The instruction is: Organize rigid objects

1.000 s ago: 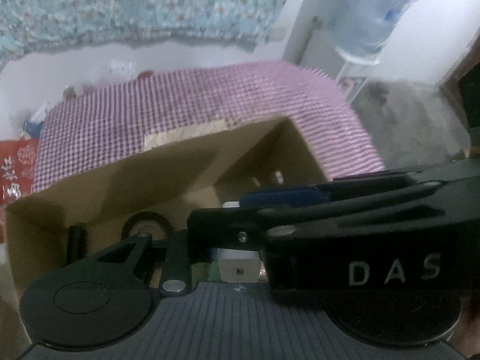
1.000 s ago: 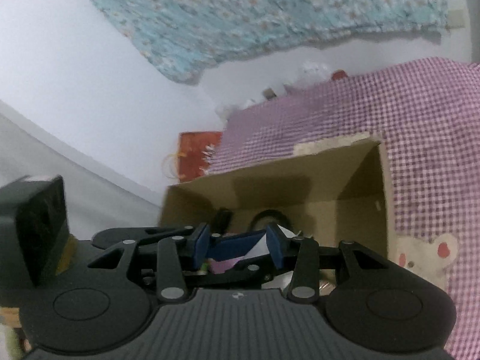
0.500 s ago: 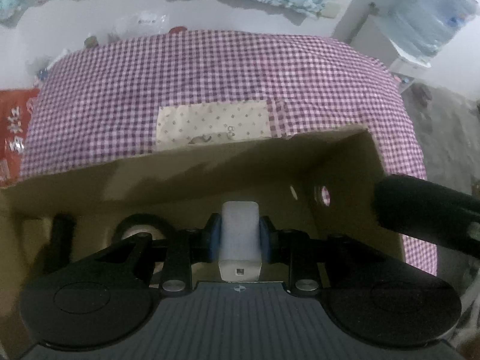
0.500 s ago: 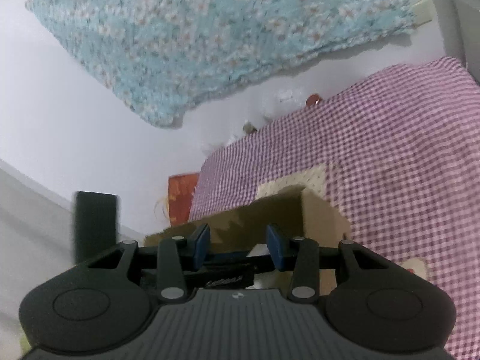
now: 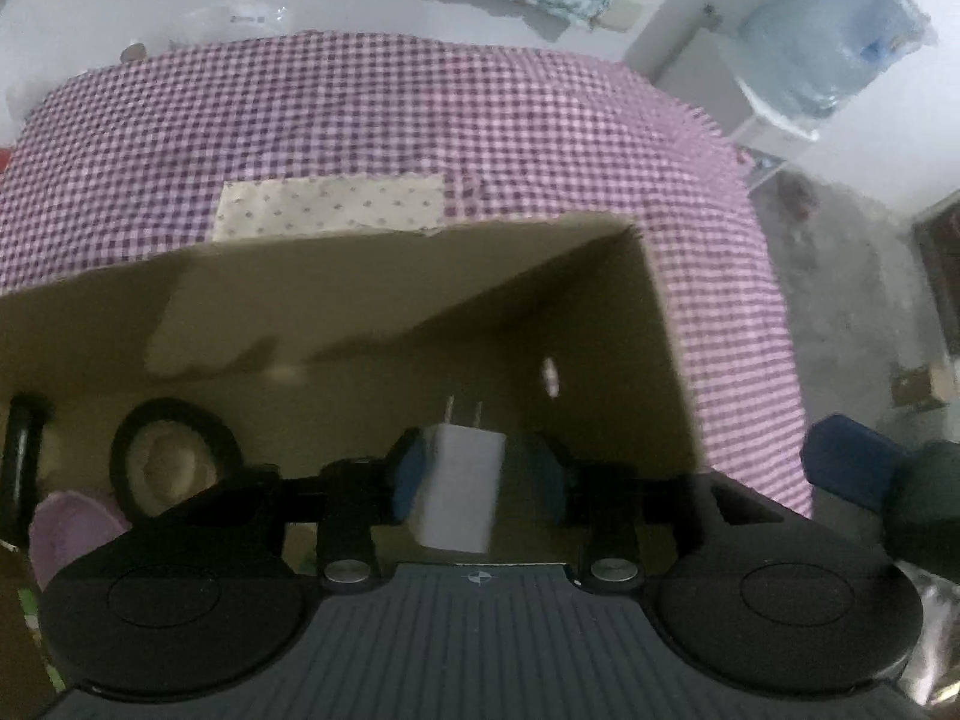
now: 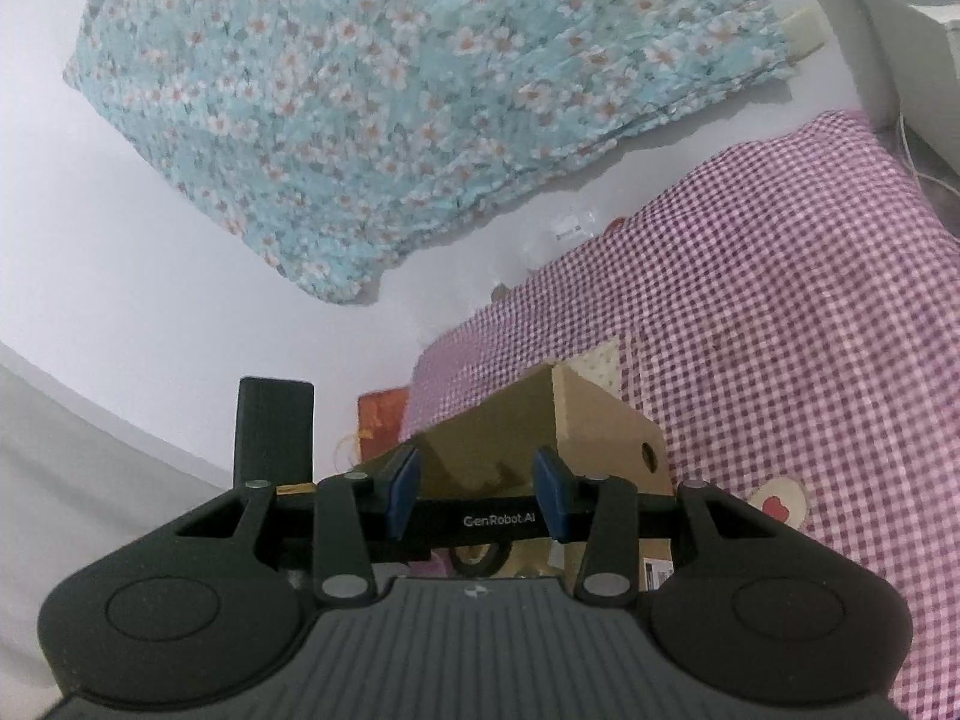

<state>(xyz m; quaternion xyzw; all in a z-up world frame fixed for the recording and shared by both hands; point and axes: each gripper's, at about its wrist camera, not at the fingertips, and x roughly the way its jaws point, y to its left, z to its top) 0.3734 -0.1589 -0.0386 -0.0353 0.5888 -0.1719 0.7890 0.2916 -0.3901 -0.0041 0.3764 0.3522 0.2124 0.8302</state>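
My left gripper (image 5: 474, 474) hangs over the open cardboard box (image 5: 372, 300). A white plug adapter (image 5: 459, 492) sits between its blue pads, touching the left pad, with a gap on the right; it is tilted, prongs pointing away. A black tape roll (image 5: 174, 456), a pink object (image 5: 69, 531) and a black cylinder (image 5: 21, 450) lie in the box. My right gripper (image 6: 474, 495) is open and empty, raised beside the box (image 6: 564, 438), with the left gripper's body (image 6: 492, 519) across it.
The box stands on a bed with a purple checked cover (image 5: 384, 132). A blue floral curtain (image 6: 390, 90) hangs on the white wall. A water dispenser bottle (image 5: 828, 42) stands at the right, over a grey floor (image 5: 852, 300).
My left gripper's jaws have widened and the white adapter has tilted loose between them. My right gripper has pulled up and away from the box, empty.
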